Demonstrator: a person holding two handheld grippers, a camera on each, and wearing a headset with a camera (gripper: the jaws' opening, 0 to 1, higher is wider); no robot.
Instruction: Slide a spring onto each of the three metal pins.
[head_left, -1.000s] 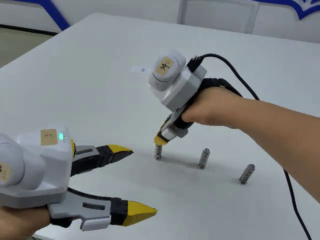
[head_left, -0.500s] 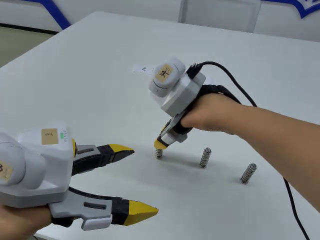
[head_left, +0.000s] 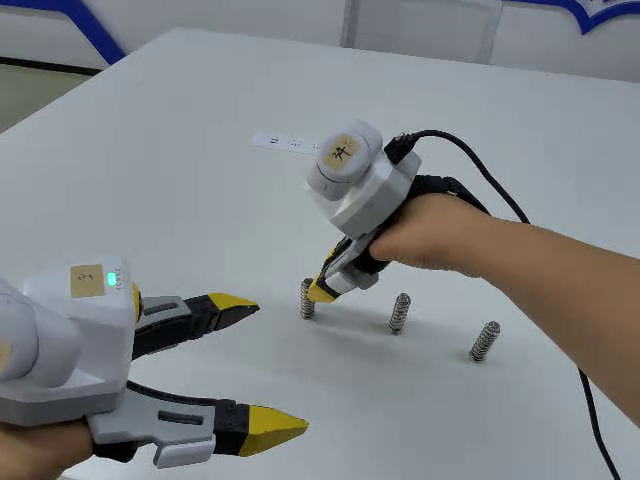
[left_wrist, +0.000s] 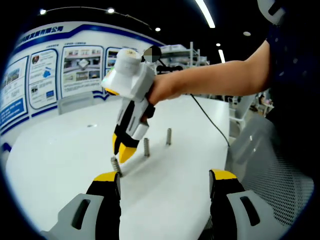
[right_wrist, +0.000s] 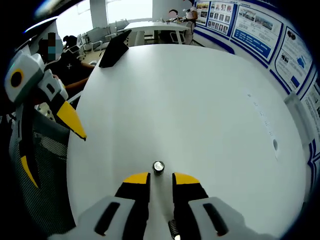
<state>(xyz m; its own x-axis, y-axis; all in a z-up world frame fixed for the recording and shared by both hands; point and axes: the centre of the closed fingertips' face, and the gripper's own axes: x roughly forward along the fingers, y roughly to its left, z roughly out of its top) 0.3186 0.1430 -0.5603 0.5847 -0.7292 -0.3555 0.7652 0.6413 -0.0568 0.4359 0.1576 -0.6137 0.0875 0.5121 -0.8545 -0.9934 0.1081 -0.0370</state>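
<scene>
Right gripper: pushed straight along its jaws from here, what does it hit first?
Likely the spring-covered pin just ahead of the right gripper, in line with the gap between its jaws; depth is unclear.

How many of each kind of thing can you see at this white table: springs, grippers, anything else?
Springs, all upright: 3
Grippers, the left gripper and the right gripper: 2
Paper strip: 1
Total: 6

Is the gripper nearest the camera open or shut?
Open: the left gripper has its two yellow-tipped jaws wide apart, gripping nothing.
</scene>
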